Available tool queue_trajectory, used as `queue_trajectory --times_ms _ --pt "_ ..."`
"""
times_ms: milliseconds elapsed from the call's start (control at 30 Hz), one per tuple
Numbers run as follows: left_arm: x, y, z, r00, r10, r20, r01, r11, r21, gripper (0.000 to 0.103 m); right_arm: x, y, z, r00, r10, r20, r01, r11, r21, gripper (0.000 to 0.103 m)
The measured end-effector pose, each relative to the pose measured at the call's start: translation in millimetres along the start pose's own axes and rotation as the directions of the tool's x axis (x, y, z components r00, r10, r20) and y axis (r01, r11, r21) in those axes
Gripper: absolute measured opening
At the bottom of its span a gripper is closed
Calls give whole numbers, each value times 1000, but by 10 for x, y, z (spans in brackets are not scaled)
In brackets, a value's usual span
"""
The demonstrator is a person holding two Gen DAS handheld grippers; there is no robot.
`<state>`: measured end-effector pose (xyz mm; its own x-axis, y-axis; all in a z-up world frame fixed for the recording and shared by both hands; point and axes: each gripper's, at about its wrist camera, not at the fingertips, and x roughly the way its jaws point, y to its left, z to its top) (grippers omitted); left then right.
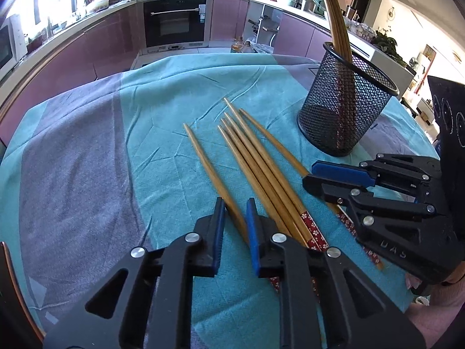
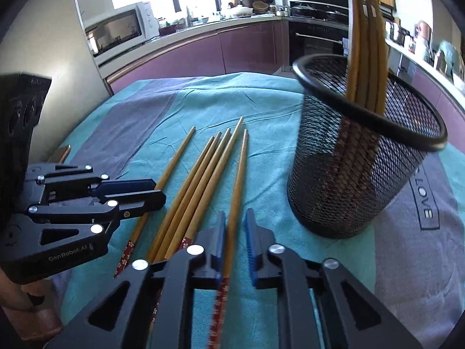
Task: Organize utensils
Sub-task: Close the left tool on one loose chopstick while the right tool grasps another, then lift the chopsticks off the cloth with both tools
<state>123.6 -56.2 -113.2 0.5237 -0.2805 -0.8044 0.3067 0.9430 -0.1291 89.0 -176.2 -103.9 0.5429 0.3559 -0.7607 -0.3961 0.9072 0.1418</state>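
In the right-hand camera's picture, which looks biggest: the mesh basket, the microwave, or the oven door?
1. Mesh basket, by far the largest, though it sits closest to the camera.
2. Microwave.
3. Oven door, about the same as the microwave; partly hidden behind the basket, so unsure.

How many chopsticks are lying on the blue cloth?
6 chopsticks: left chopstick alone, four bunched in the middle, right chopstick nearest the mesh cup. None look hidden.

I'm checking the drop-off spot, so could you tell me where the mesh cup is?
The mesh cup stands upright on the teal cloth, right of the loose chopsticks, holding several chopsticks already.
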Motion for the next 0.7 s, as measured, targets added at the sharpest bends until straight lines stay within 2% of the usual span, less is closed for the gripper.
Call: queue_trajectory --times_ms 167,300,467,700 --pt "-45 50 -28 1000 -2 18 3 999 -52 8 -59 -83 -29 999 30 21 -31 998 53 6" --pt "-99 78 -54 1000 -14 28 16 997 -73 8 -137 -87 -44 998 50 41 -53 997 55 6" --pt "-207 62 -97 998 -39 48 42 997 -63 8 -205 -43 -68 995 97 37 -97 995 14 6" --pt "-176 -8 -163 998 -56 28 57 998 -26 7 -127 12 -99 994 112 -13 -112 993 -21 6"
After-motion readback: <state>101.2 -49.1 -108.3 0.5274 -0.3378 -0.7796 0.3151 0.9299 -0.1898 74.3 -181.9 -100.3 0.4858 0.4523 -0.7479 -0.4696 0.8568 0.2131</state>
